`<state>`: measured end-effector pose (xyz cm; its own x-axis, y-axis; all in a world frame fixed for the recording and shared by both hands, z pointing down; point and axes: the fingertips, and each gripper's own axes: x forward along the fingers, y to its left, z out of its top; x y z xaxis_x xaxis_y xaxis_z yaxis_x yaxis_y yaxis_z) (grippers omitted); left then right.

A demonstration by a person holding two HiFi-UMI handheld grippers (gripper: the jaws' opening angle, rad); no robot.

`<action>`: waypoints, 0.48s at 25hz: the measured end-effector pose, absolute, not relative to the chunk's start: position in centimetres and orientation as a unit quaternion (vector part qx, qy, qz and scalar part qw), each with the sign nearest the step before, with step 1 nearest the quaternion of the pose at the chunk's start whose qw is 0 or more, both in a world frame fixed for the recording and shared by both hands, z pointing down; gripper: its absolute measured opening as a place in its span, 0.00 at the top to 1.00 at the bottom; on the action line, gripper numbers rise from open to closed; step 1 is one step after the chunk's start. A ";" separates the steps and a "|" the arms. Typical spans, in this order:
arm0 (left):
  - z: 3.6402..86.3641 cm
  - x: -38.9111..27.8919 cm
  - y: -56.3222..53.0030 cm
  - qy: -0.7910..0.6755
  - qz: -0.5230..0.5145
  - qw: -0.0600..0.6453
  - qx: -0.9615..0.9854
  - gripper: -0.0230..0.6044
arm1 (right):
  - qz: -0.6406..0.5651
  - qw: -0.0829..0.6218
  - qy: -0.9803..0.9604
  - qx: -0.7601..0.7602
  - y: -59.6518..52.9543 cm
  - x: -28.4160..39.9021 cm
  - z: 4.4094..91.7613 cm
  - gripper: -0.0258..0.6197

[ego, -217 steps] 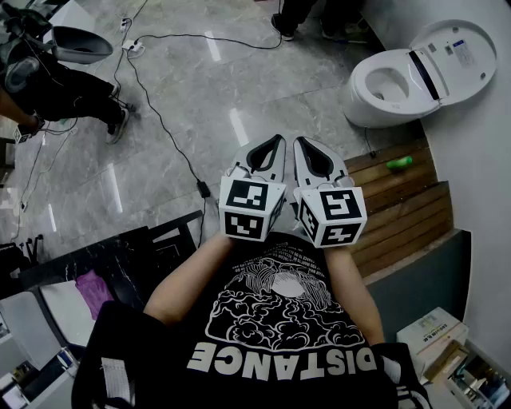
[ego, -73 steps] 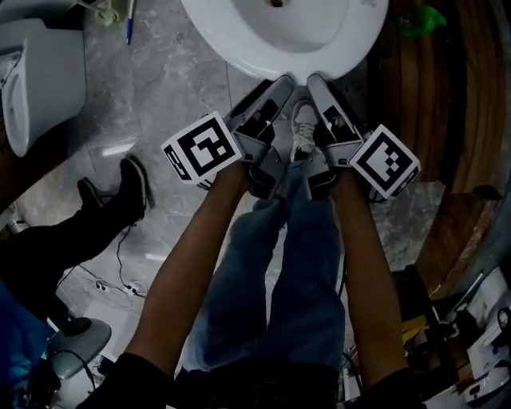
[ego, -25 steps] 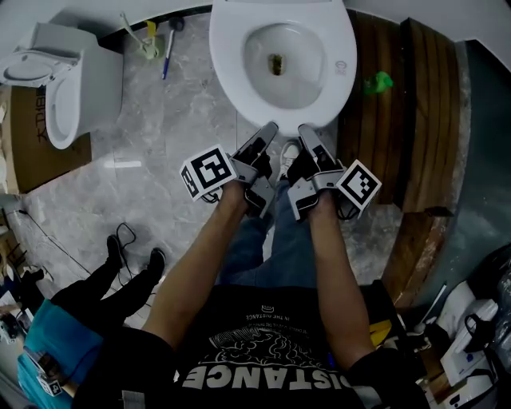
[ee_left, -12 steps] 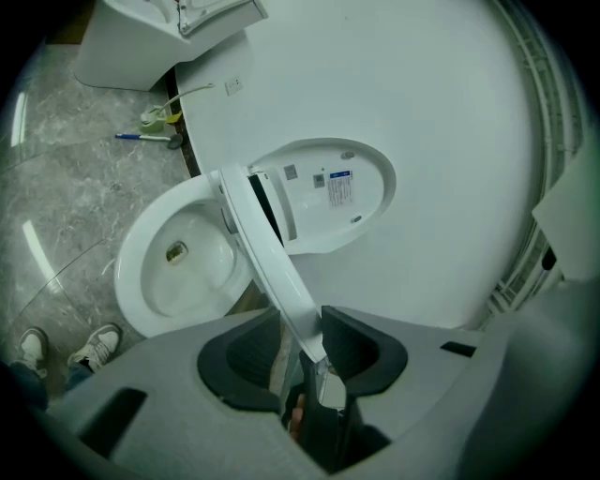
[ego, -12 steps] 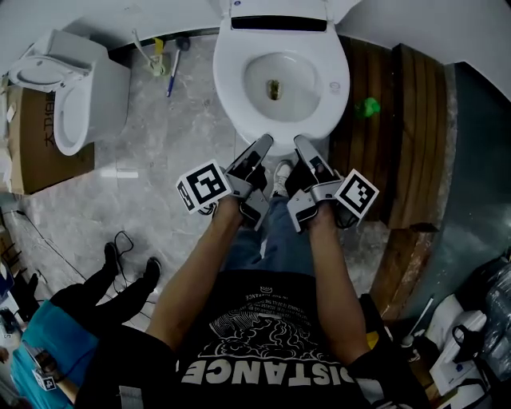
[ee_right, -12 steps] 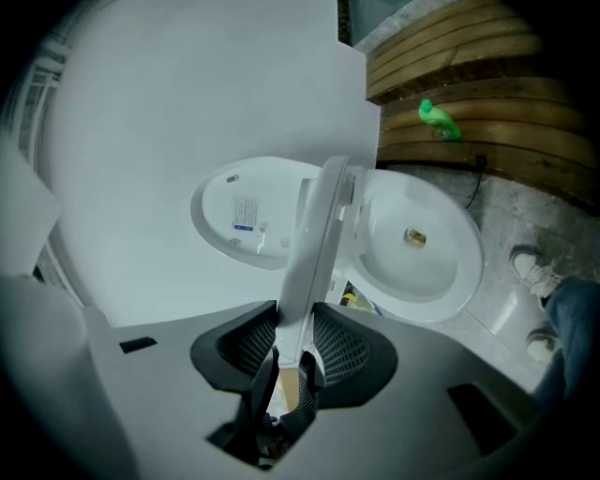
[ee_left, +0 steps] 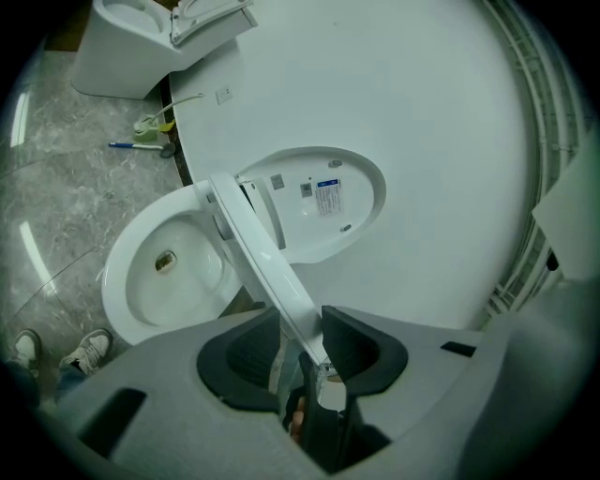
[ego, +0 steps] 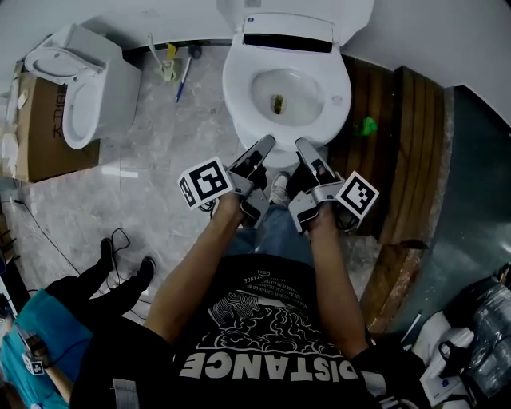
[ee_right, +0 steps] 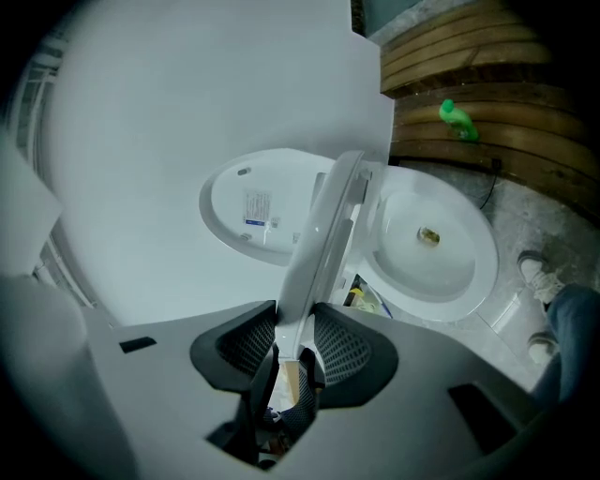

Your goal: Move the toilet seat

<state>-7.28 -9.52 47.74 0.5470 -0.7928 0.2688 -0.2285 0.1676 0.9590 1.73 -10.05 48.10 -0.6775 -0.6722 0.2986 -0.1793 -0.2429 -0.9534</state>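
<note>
We are finding both jaw gaps filled by the toilet seat. The left gripper is clamping its front rim, and the right gripper is holding the rim between its pads while its jaws are opening. Behind the seat, the raised lid is standing close to the wall, leaving little room that way. Under the seat, the bowl is lying open. To our left, bare marble floor is giving passage up to the cleaning tools and a second toilet. To our right, a wooden platform carrying a green object is crowding just beside the bowl.
</note>
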 end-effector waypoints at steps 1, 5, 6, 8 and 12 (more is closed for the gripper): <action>47.3 -7.3 -9.7 -0.423 -0.224 0.635 0.607 0.73 | -0.700 0.175 0.593 -0.359 -10.3 1.7 47.7 0.75; 45.4 -7.5 -11.0 -0.427 -0.231 0.623 0.613 0.73 | -0.694 0.171 0.605 -0.350 -11.6 1.6 45.9 0.75; 45.0 -7.6 -11.4 -0.428 -0.233 0.620 0.615 0.73 | -0.693 0.171 0.608 -0.347 -12.0 1.5 45.5 0.75; 44.2 -7.7 -12.0 -0.432 -0.238 0.613 0.617 0.73 | -0.690 0.173 0.614 -0.341 -12.8 1.4 44.7 0.75; 42.6 -7.7 -13.5 -0.437 -0.249 0.604 0.618 0.73 | -0.687 0.174 0.626 -0.326 -14.5 1.3 43.1 0.75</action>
